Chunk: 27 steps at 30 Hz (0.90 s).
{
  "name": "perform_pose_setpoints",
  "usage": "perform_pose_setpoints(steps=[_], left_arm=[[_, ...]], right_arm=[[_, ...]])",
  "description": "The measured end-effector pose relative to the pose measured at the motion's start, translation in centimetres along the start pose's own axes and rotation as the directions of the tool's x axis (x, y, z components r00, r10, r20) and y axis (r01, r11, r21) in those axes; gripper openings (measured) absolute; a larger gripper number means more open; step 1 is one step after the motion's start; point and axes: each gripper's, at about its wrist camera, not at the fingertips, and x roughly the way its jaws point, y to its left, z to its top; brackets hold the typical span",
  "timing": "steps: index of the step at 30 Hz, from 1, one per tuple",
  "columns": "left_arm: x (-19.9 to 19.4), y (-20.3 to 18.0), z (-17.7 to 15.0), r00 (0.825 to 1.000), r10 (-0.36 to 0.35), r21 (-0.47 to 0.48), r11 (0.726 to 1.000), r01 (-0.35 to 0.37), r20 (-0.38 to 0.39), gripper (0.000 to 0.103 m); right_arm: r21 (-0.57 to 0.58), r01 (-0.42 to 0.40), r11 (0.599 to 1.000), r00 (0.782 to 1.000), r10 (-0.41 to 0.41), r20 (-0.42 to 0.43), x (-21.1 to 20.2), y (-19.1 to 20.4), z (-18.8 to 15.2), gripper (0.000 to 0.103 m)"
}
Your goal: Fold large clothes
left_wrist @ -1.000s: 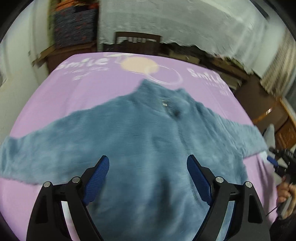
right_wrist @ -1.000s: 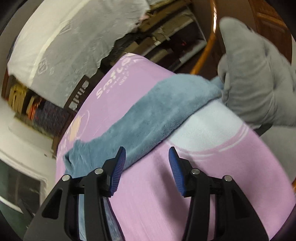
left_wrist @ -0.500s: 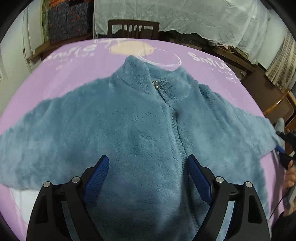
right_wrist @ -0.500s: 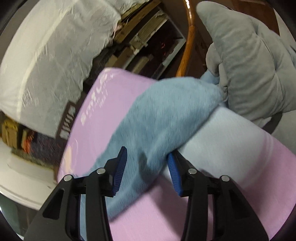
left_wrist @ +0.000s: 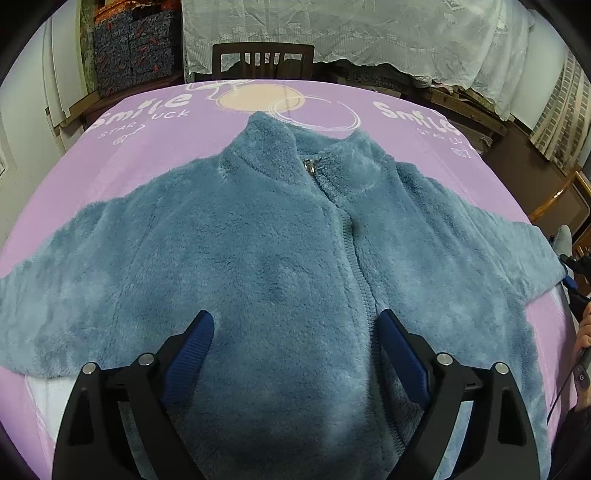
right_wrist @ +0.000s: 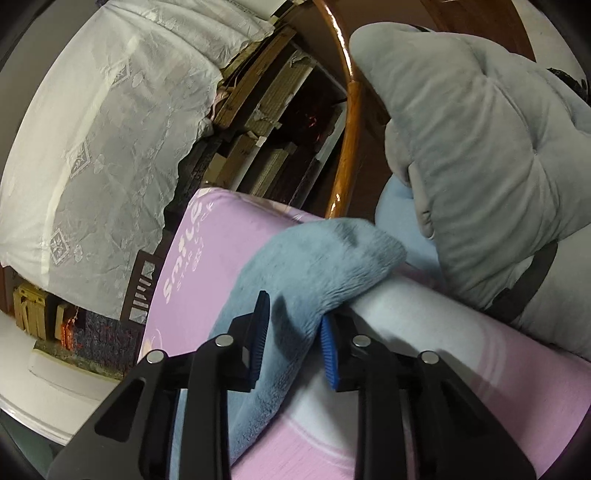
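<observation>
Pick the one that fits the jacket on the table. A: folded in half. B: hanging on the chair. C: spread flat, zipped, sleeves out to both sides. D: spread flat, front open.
C: the jacket lies flat on the pink cover, its zipper closed to the collar and sleeves spread sideways.

jacket spread on bedsheet, chair behind

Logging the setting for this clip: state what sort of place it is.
Probably a lived-in home room, cluttered with storage: a table under a pink printed cloth, a wooden chair behind it, lace sheets draped over stacked goods.
</observation>
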Motion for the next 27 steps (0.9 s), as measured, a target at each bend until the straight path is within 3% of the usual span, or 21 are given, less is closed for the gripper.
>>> perform_pose_setpoints(steps=[2,4,10,15,21,27], left_arm=[[0.0,0.2,0.0,1.0,-0.007,-0.01,1.0,0.007,-0.003,0.093],[-0.1,0.3,0.0,1.0,-0.011,-0.013,1.0,0.011,-0.006,0.093],[-0.6,1.0,0.1,1.0,-0.027,-0.042,0.999,0.027,-0.004,0.093],[-1.0,2.3,0.5,0.999,-0.044,-0.091,0.995,0.045,0.004,0.093],[-1.0,2.2,0.5,0.999,-0.05,-0.088,0.995,0.05,0.002,0.093],[-1.0,2.1,0.5,0.999,-0.048,-0.086,0.995,0.048,-0.001,0.093]], right_arm=[[0.001,-0.006,1.0,1.0,0.006,-0.002,-0.1,-0.3,0.1,0.025],[-0.007,-0.007,1.0,1.0,0.007,0.0,-0.1,-0.3,0.2,0.011],[-0.137,-0.046,0.99,0.998,0.05,0.029,-2.0,1.8,-0.7,0.008],[-0.292,-0.098,0.951,0.995,0.102,-0.002,-3.1,5.9,-3.2,0.008],[-0.459,-0.137,0.878,0.99,0.114,-0.079,-3.5,11.2,-8.0,0.008],[-0.623,-0.175,0.763,0.98,0.076,-0.182,-2.7,16.0,-14.5,0.008]])
